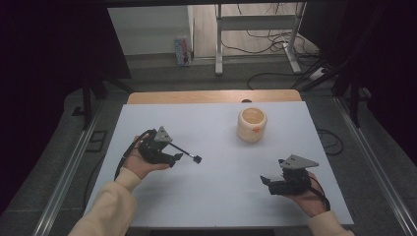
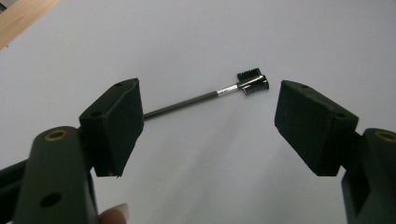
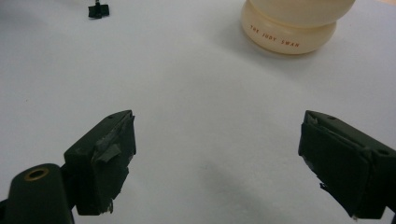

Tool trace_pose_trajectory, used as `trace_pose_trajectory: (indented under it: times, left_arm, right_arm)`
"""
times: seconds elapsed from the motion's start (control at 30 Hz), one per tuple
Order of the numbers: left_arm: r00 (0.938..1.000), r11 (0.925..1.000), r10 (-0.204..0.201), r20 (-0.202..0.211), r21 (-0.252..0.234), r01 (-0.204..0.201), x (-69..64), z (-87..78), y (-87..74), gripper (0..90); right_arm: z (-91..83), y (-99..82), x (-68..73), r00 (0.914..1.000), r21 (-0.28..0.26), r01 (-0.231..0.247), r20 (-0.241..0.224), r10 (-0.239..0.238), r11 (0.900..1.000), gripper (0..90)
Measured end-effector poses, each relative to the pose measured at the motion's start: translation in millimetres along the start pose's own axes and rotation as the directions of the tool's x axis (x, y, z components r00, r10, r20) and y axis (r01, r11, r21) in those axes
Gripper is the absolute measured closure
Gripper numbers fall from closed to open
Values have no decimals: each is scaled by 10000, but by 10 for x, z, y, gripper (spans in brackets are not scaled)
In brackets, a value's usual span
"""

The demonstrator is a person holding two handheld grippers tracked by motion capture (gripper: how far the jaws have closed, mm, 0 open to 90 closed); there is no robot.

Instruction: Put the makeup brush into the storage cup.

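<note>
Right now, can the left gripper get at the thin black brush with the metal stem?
Probably yes. The left gripper is open, and the thin black brush lies on bare white table just beyond its jaws, its handle end running behind one of them. Nothing lies between.

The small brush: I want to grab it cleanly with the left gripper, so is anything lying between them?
Nothing visible does. The small brush lies on the bare white table right ahead of the open left gripper, its handle running toward one jaw.

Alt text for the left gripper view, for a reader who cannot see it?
A small black brush on a thin handle lies on the white table, between and beyond the open left gripper, whose two black fingers do not touch it.
</note>
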State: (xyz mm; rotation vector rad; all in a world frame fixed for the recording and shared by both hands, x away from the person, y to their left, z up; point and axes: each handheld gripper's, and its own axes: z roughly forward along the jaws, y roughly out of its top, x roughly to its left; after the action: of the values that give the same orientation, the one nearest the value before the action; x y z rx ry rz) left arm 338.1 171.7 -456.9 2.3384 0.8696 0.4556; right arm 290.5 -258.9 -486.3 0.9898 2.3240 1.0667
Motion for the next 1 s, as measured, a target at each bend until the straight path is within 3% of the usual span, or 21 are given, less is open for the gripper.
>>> trace_pose_trajectory:
  times: [0.27, 0.5, 0.57, 0.6, 0.63, 0.67, 0.7, 0.73, 0.77, 0.9, 0.93, 1.0]
  left_arm:
    - [9981, 9979, 613, 65, 210, -615, 72, 77, 68, 236]
    - [9913, 9909, 1276, 309, 397, -1288, 174, 135, 101, 232]
    - [9819, 9806, 1840, 458, 607, -1866, 205, 167, 116, 232]
    - [9819, 9806, 1840, 458, 607, -1866, 205, 167, 116, 224]
    - [9726, 9722, 2247, 596, 533, -2279, 225, 186, 128, 221]
    - [9726, 9722, 2247, 596, 533, -2279, 225, 186, 128, 222]
    - [9655, 9657, 2504, 719, 518, -2544, 242, 204, 145, 221]
    - [9655, 9657, 2504, 719, 518, -2544, 242, 204, 145, 220]
    - [9586, 9578, 2753, 730, 645, -2800, 249, 218, 158, 220]
    - [9450, 9436, 3131, 944, 820, -3208, 268, 263, 193, 224]
    - [9468, 9465, 3066, 983, 740, -3142, 273, 281, 197, 229]
    - [9447, 9436, 3136, 959, 802, -3214, 286, 306, 195, 229]
  right_arm:
    - [-5, -5, -13, 10000, 9, -16, 4, 16, 10000, 107]
    - [-6, -10, -25, 10000, -5, -19, -5, 19, 10000, 107]
    - [-4, -10, -23, 10000, -13, -53, -5, 53, 10000, 107]
    - [-3, -9, -23, 10000, -7, -60, -9, 60, 10000, 107]
    - [-2, -10, -23, 10000, 2, -51, -4, 51, 10000, 107]
    - [0, -11, -23, 10000, 5, -45, -2, 45, 10000, 107]
    - [0, -12, -23, 10000, 4, -54, -14, 54, 10000, 107]
    - [0, -12, -23, 10000, 4, -54, -14, 54, 10000, 107]
    - [0, -12, -23, 10000, 2, -58, -20, 58, 10000, 107]
    - [1, -14, -27, 10000, 14, -58, -1, 58, 10000, 107]
    - [2, -18, -34, 10000, 39, -14, 13, 14, 10000, 107]
    - [3, -19, -35, 10000, 42, -13, 11, 13, 10000, 107]
